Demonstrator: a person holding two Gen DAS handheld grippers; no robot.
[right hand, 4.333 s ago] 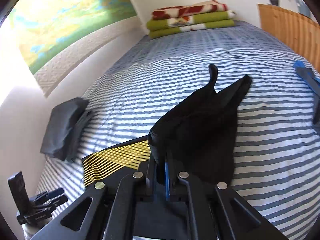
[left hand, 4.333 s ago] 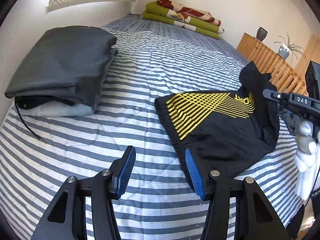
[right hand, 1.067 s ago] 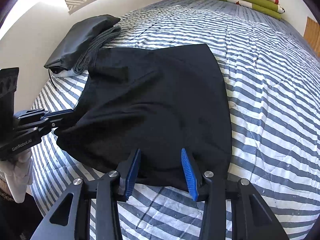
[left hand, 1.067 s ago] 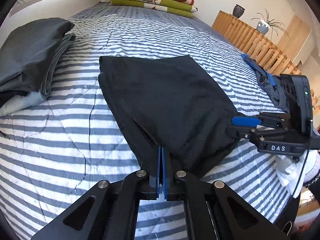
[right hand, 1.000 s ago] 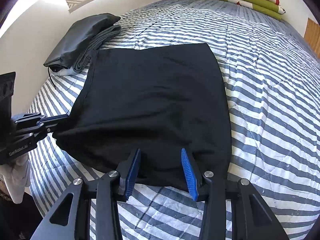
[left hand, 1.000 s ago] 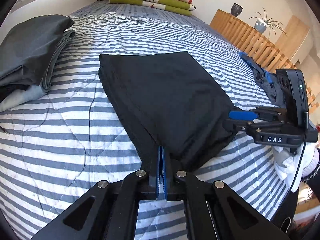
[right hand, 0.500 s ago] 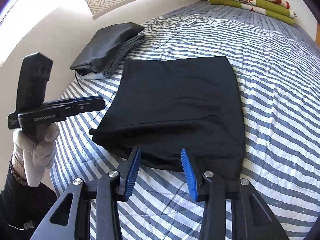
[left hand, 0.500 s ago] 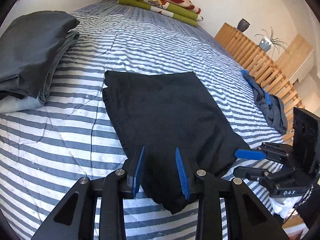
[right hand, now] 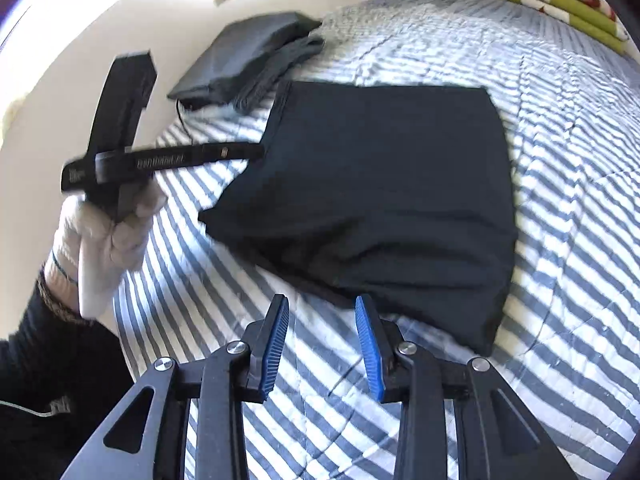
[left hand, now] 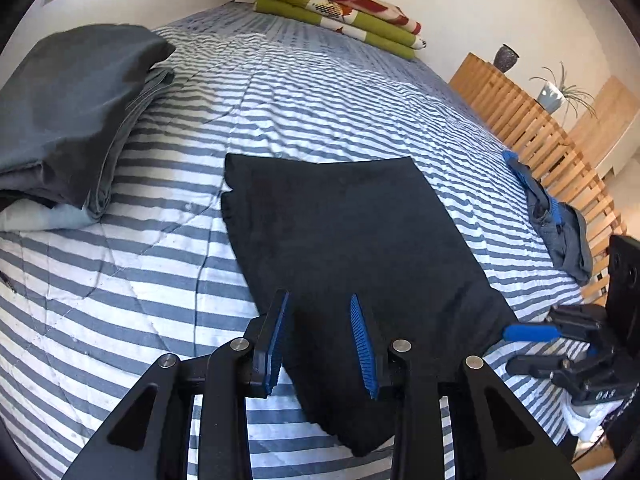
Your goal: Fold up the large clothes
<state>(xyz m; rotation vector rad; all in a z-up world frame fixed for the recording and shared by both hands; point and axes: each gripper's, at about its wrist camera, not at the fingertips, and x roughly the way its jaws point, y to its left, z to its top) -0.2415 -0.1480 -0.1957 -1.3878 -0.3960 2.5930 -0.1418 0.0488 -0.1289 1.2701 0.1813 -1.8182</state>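
Observation:
A black garment (left hand: 344, 240) lies folded into a rough rectangle on the striped bed (left hand: 120, 280); the right wrist view shows the same black garment (right hand: 384, 184). My left gripper (left hand: 318, 338) is open just above the garment's near corner, with nothing between its blue pads. My right gripper (right hand: 322, 340) is open too, a little short of the garment's near edge, over the bedspread. In the right wrist view the left gripper (right hand: 256, 150) appears from the side, held by a white-gloved hand (right hand: 104, 236), its tip at the garment's left edge.
A stack of folded grey clothes (left hand: 68, 120) sits at the bed's left side. Folded green and red blankets (left hand: 340, 12) lie at the far end. A crumpled blue-grey garment (left hand: 560, 224) rests by the wooden slatted rail (left hand: 532, 128) on the right.
My left gripper let go of the garment's corner and opened, then lifted back. My right gripper stayed open and drew back off the near edge. The garment now lies flat on its own.

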